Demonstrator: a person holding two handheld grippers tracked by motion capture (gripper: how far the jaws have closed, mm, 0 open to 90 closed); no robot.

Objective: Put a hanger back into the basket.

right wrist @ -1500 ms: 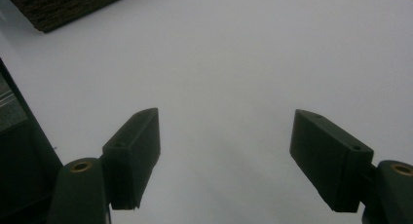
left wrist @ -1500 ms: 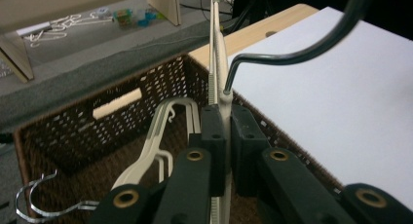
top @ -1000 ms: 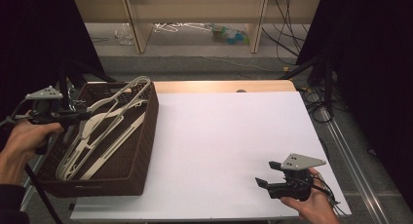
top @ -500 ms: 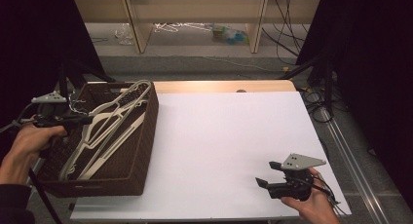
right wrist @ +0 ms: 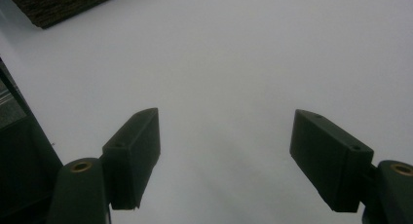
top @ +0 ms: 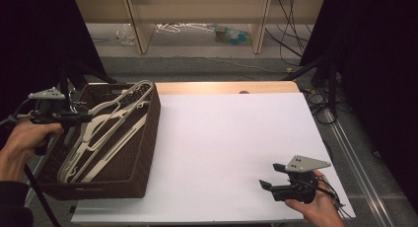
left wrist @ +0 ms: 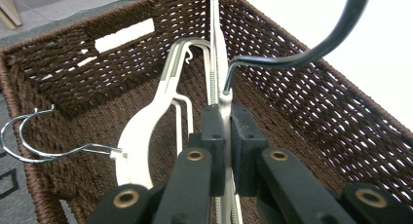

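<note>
My left gripper (left wrist: 225,136) clamps a cream hanger (left wrist: 217,68) edge-on to lift it from the wicker basket (top: 143,153) at left, while my right gripper (top: 270,176) waits wide open at lower right.

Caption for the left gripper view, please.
Left gripper shut on a cream hanger over the brown wicker basket, beside another hanger with a metal hook.

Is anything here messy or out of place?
Mostly tidy. The cream hangers lie jumbled in the brown basket, a few poking over its far rim. The left gripper pinches one hanger. More hangers lie scattered on the floor beyond the table.
</note>
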